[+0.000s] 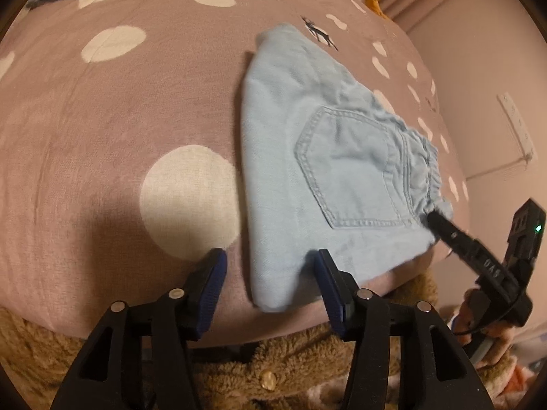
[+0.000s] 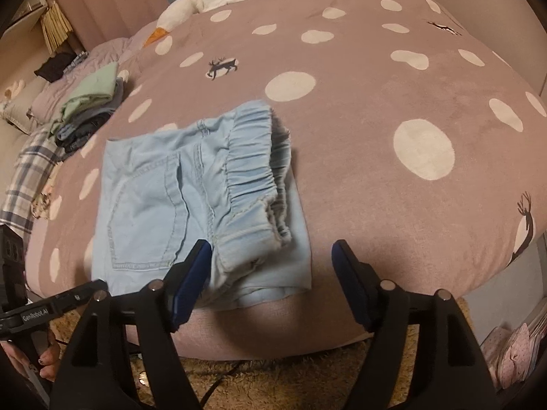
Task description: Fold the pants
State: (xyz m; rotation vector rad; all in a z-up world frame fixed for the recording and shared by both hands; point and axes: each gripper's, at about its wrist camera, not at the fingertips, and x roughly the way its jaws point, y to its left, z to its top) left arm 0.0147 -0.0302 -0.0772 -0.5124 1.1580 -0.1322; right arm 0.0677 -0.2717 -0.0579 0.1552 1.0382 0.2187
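**Folded light-blue pants resting on a spotted bedspread, both grippers spread and empty**

A small pair of pale blue denim pants (image 2: pixel 191 201) lies folded into a compact bundle near the front edge of a dusty-pink bedspread (image 2: pixel 376 78) with white dots and deer prints; the back pocket (image 1: pixel 345 167) faces up and the gathered elastic waistband (image 2: pixel 253 157) sits on top, towards the right side; the left gripper (image 1: pixel 270 273) straddles the near left corner of the bundle, fingers spread, not pinching; the right gripper (image 2: pixel 270 266) stands open over the near waistband corner, one finger lying against the cloth, nothing clamped; a stack of folded clothes (image 2: pixel 89 112) sits well apart to the left; the fabric looks light, soft and limp, so layers would likely slide or sag if lifted by one point; the thick waistband and the folded edge seem the firmest places to pinch, through all layers together
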